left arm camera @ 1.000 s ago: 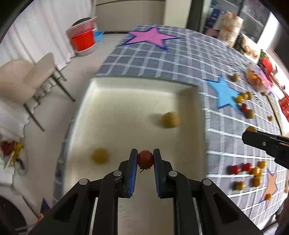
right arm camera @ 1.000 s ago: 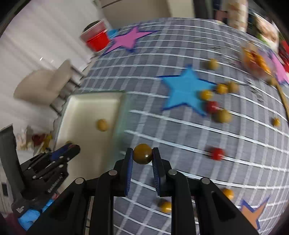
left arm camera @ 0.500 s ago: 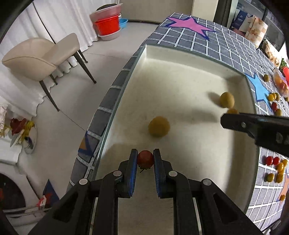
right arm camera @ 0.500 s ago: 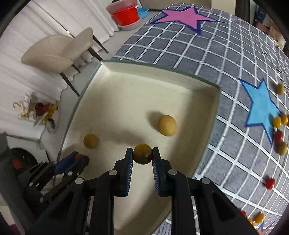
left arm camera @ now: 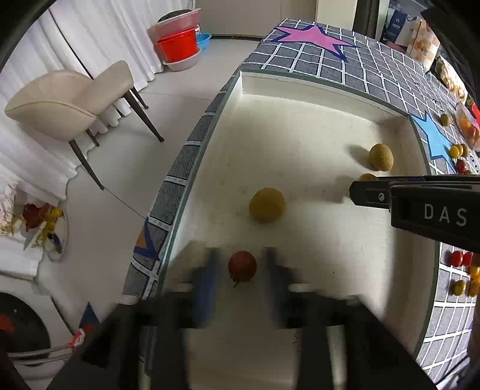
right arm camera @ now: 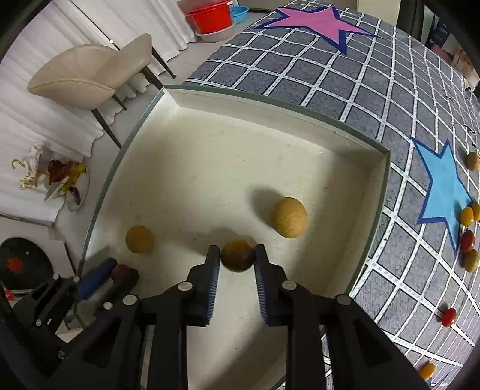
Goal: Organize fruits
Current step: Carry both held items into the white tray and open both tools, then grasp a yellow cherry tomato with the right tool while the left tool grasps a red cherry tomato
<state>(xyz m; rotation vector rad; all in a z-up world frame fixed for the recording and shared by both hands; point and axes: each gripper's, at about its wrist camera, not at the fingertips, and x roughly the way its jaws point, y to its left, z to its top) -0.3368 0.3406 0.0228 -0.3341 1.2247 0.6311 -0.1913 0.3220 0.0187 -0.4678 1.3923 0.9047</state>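
A cream tray [left arm camera: 300, 87] [right arm camera: 270, 102] lies at the table's corner. My left gripper [left arm camera: 242, 267] is over its near left part, blurred, jaws spread apart with a red cherry tomato [left arm camera: 242, 265] loose between them. My right gripper [right arm camera: 237, 255] is over the tray and shut on a brownish-yellow fruit [right arm camera: 237, 255]; it also shows in the left wrist view [left arm camera: 369, 192]. Two yellow fruits [right arm camera: 289, 217] [right arm camera: 139, 239] lie on the tray floor; they also show in the left wrist view [left arm camera: 381, 157] [left arm camera: 267, 205].
Grey checked tablecloth [right arm camera: 330, 60] with a pink star [right arm camera: 318, 21] and a blue star [right arm camera: 444, 195]. Several red and yellow small fruits [right arm camera: 466, 216] lie right of the tray. A beige chair [left arm camera: 69, 96] and red basin [left arm camera: 178, 48] stand on the floor beyond the table edge.
My left gripper has opened and released the red tomato, which sits between the spread jaws. My right gripper has moved lower into the tray, still holding its fruit.
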